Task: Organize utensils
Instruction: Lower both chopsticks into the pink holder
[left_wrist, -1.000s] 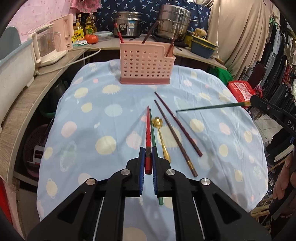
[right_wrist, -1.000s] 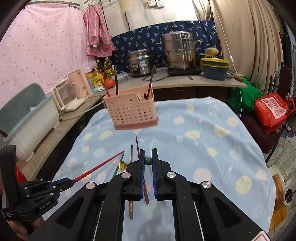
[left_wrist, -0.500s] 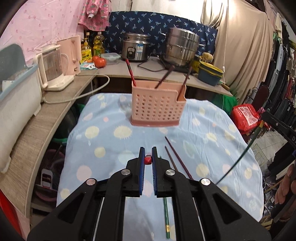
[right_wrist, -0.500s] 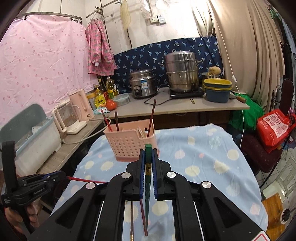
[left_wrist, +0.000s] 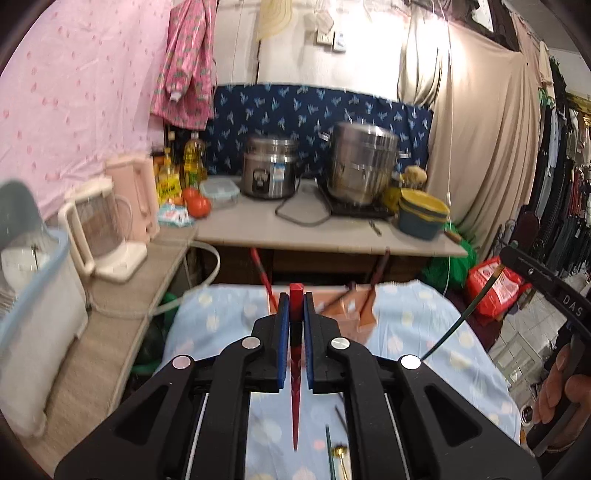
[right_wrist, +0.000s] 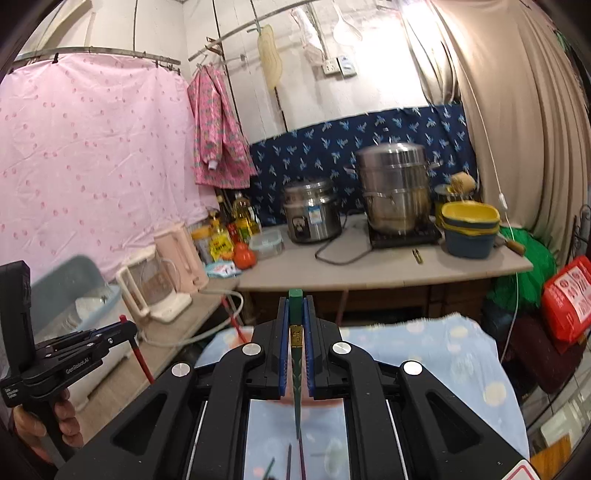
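Left wrist view first: our left claw (left_wrist: 294, 308) is clamped tight on the red chopstick (left_wrist: 295, 373), tip hanging down, pink holder (left_wrist: 356, 314) just ahead on the tabletop (left_wrist: 221, 314). Right wrist view: right claw (right_wrist: 296, 314) pinches the green chopstick (right_wrist: 296, 365) the same way. We judge both are mid-carry; next, lower each tip into the holder

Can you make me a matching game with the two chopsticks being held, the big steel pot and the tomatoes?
Things:
1. red chopstick
2. green chopstick
3. big steel pot
4. tomatoes

Places:
A. on the black stove
B. in the right tool
C. on the counter beside the oil bottles
D. in the left tool

Pairs: 1-D, 2-B, 3-A, 4-C
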